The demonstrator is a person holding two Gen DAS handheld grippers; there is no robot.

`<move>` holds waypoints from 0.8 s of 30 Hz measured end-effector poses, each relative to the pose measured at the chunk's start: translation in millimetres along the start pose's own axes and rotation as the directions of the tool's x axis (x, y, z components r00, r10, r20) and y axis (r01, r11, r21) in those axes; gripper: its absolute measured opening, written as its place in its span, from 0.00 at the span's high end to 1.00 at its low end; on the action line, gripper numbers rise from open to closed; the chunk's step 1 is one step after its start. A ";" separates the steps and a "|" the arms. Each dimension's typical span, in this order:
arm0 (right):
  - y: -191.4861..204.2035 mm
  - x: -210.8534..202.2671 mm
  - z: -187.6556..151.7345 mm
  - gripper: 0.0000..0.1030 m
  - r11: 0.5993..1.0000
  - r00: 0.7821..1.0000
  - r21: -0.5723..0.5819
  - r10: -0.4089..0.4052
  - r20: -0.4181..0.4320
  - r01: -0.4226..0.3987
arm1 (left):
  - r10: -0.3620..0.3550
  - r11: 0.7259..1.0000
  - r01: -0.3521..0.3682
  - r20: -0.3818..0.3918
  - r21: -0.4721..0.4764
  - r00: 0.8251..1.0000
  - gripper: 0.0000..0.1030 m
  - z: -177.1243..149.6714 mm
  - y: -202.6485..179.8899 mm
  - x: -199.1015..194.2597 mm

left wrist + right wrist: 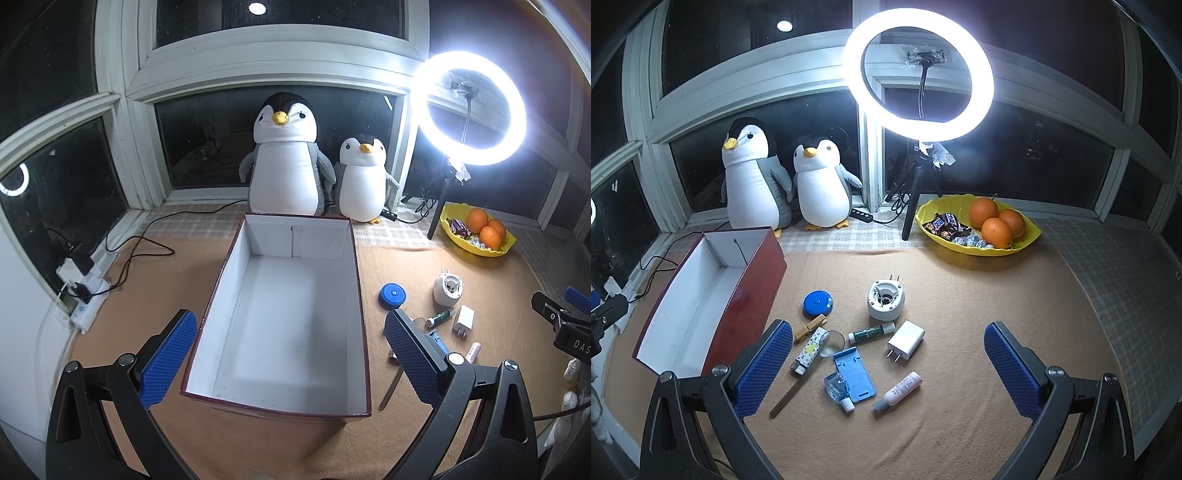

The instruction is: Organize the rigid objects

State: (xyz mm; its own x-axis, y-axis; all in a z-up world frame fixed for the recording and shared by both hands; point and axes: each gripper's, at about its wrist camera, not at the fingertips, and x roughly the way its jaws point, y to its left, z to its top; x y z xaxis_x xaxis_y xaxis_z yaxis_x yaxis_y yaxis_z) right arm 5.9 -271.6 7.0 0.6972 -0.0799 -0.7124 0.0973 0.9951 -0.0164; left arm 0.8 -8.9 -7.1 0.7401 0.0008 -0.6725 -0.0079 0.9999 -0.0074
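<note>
Left tongs (288, 354) released over box (364, 306) rim, right tongs (886, 369) released above clutter

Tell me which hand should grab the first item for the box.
Right. The right gripper, open, hangs right over the loose pile, the white charger between its fingers. The left gripper, also open, faces the empty box.
</note>
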 end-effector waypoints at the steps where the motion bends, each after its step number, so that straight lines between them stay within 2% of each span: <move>1: -0.5 0.6 0.2 0.01 1.000 1.000 0.001 0.000 -0.001 0.000 | 0.000 1.000 0.000 0.000 0.000 1.000 0.01 0.3 0.7 0.2; 24: -3.8 1.4 -1.0 0.01 1.000 1.000 0.003 -0.002 -0.005 0.002 | -0.003 1.000 0.003 0.004 0.007 1.000 0.01 1.0 0.9 -1.3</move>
State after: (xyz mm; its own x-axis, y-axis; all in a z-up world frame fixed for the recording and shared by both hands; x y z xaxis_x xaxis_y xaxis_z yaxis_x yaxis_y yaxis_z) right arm 5.8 -275.4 5.4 0.6938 -0.0818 -0.7155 0.1010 0.9948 -0.0159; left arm 0.5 -8.0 -5.5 0.7428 -0.0023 -0.6695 -0.0008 1.0000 -0.0044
